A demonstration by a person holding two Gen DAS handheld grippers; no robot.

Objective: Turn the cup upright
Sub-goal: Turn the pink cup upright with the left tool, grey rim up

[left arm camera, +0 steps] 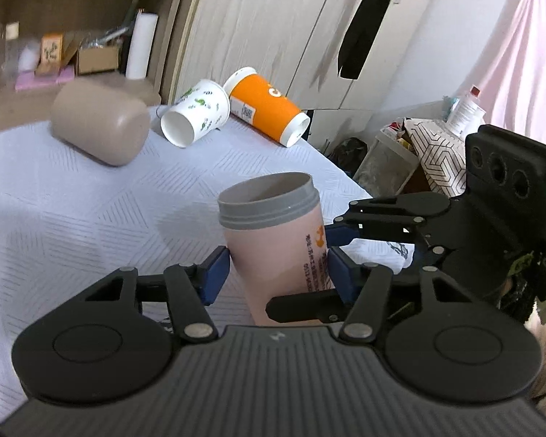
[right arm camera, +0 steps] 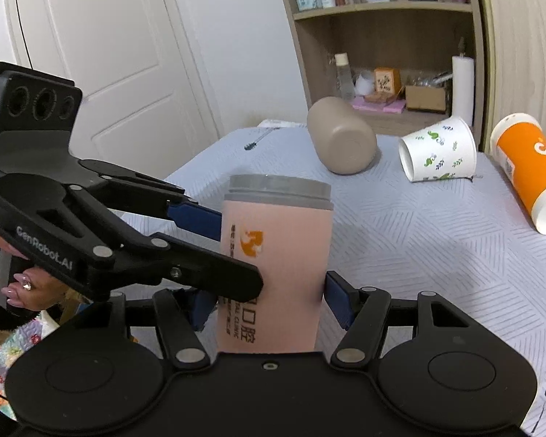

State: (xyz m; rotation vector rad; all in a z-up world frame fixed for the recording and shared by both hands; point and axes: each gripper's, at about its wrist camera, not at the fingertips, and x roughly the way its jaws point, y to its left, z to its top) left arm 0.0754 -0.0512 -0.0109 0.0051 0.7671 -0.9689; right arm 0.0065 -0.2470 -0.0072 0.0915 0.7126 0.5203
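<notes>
A pink cup with a grey threaded rim [left arm camera: 276,244] stands upright, mouth up, close in front of both cameras; it also shows in the right wrist view [right arm camera: 276,255]. My left gripper [left arm camera: 278,273] has its blue pads against both sides of the cup. My right gripper [right arm camera: 269,298] also holds the cup between its blue pads, from a crossing direction. Each gripper shows in the other's view, the right one [left arm camera: 393,218] and the left one [right arm camera: 185,240]. The cup's base is hidden behind the gripper bodies.
On the pale blue patterned table cover [left arm camera: 72,225] lie a tan cup [left arm camera: 100,123], a white leaf-print paper cup [left arm camera: 196,116] and an orange paper cup [left arm camera: 267,111], all on their sides. A shelf unit [right arm camera: 386,54] stands behind. Clutter [left arm camera: 418,145] sits right of the table.
</notes>
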